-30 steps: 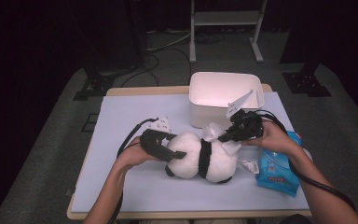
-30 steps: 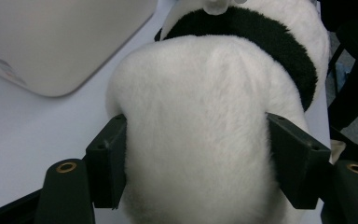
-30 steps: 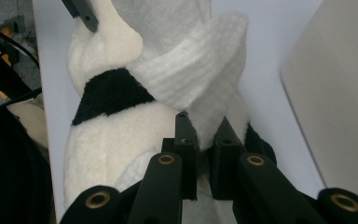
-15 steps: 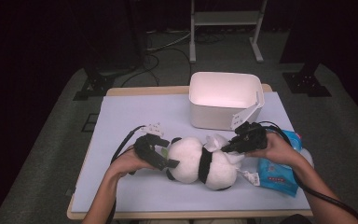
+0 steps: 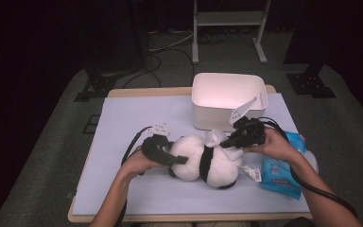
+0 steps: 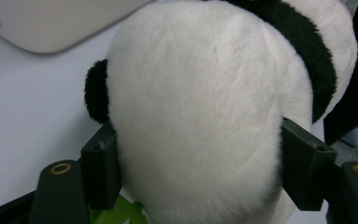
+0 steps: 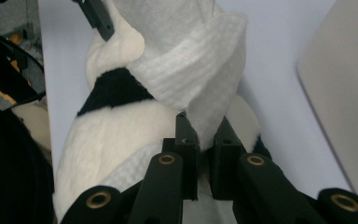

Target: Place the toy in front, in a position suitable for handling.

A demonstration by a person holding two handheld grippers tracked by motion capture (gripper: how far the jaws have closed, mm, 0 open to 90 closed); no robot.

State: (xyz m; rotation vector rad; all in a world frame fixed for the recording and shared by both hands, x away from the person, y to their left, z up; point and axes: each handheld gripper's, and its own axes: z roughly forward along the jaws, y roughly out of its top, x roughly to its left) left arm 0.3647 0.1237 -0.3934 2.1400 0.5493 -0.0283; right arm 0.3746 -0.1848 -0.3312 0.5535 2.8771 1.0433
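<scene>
The panda plush (image 5: 203,163) lies on the table (image 5: 132,118) in front of the white bin (image 5: 227,97). Left tongs (image 5: 182,160) are clamped around its head, w/ both jaws pressed into the fur. Right tongs (image 7: 204,140) pinch a white wipe (image 7: 200,79) on its body. Since 1 s ago, the plush moved nearer to the person, so the wiping is probably in progress.

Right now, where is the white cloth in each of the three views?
High view: the white cloth lies on the toy panda, at the tips of the right gripper.
Left gripper view: I cannot make it out; the left gripper clamps the panda's white head.
Right gripper view: upper middle, running down into the shut jaws.
Shared landmark: the panda's black band.
</scene>
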